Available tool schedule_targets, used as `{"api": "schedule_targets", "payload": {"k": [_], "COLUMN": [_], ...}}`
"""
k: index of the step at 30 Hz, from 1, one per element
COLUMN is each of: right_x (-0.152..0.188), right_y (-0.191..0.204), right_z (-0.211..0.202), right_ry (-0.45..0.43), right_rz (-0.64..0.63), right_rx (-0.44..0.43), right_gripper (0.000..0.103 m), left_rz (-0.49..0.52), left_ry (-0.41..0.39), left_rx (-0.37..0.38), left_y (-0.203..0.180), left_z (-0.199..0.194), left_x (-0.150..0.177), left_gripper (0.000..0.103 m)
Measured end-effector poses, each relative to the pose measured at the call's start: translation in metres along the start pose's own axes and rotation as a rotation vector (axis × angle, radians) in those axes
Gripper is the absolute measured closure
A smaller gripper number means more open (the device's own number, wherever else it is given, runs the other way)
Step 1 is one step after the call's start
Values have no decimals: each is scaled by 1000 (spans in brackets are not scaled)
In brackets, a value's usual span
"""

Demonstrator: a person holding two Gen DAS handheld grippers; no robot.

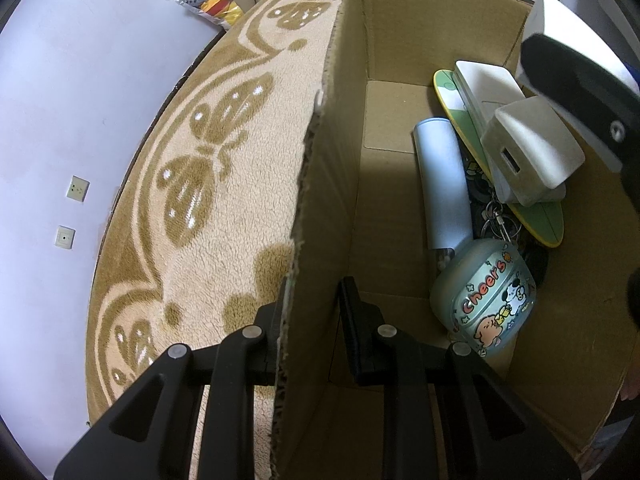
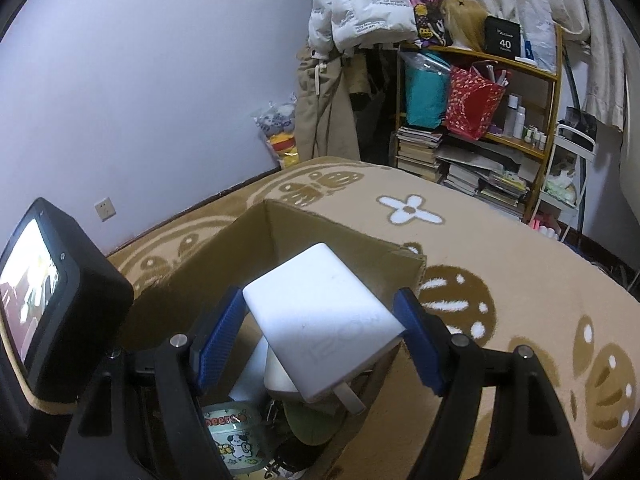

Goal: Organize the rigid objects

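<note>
An open cardboard box (image 1: 400,32) stands on the carpet. My left gripper (image 1: 314,284) straddles its left wall (image 1: 320,200), one black finger outside and one inside, shut on the wall. My right gripper (image 2: 319,294) hovers over the box (image 2: 340,236), blue pads (image 2: 222,336) shut on a white charger block (image 2: 320,320) that is tilted, plug stub down. In the box lie a frosted "Cheers" cup (image 1: 488,300), a pale blue cylinder (image 1: 440,184), a grey-white case (image 1: 536,148), a flat white box (image 1: 488,84), a green oval board (image 1: 452,96) and key rings (image 1: 496,216).
A beige carpet with brown butterflies (image 1: 208,152) surrounds the box. A lilac wall with sockets (image 2: 105,208) is at the left. A wooden shelf (image 2: 500,140) with books and bags, hanging clothes (image 2: 328,112) and a bag of plush toys (image 2: 280,132) stand beyond.
</note>
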State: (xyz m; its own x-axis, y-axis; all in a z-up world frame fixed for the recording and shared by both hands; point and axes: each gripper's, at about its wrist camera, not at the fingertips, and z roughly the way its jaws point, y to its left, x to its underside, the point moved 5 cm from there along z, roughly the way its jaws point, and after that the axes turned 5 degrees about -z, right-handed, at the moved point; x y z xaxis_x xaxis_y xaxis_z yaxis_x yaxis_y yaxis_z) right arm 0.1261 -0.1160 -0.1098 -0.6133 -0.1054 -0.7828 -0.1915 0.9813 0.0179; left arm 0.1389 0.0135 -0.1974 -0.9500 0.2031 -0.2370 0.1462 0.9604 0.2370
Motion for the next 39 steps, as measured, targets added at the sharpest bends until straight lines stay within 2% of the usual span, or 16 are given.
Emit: {"api": "schedule_targets", "payload": {"k": [10, 17, 22, 24, 26, 31, 34, 36, 39], "right_x": [-5, -4, -7, -5, -2, 7, 13, 17, 21], "right_y": [-5, -26, -38, -41, -43, -49, -52, -55, -59], "right_z": [-1, -20, -37, -44, -50, -64, -73, -80, -93], "right_ry": [-12, -10, -12, -7, -1, 26, 39, 49, 37], "right_rz": [-5, 69, 111, 128, 142, 170, 194, 210, 234], "right_rx": [26, 65, 87, 94, 109, 136, 145, 147, 155], "right_gripper": [22, 22, 21, 20, 14, 10, 7, 2, 0], "left_rz": [-18, -14, -28, -33, -38, -42, -44, -47, -47], "left_ry": [5, -2, -35, -45, -54, -105, -150, -186, -260], "left_rx": [28, 16, 24, 34, 48, 79, 104, 103, 68], "left_y": [3, 3, 5, 6, 6, 5, 4, 5, 6], "left_z": [0, -2, -14, -18, -23, -44, -60, -71, -88], "left_x": [-1, 0, -4, -4, -5, -8, -8, -8, -10], "left_gripper": [81, 81, 81, 81, 81, 78, 63, 37, 18]}}
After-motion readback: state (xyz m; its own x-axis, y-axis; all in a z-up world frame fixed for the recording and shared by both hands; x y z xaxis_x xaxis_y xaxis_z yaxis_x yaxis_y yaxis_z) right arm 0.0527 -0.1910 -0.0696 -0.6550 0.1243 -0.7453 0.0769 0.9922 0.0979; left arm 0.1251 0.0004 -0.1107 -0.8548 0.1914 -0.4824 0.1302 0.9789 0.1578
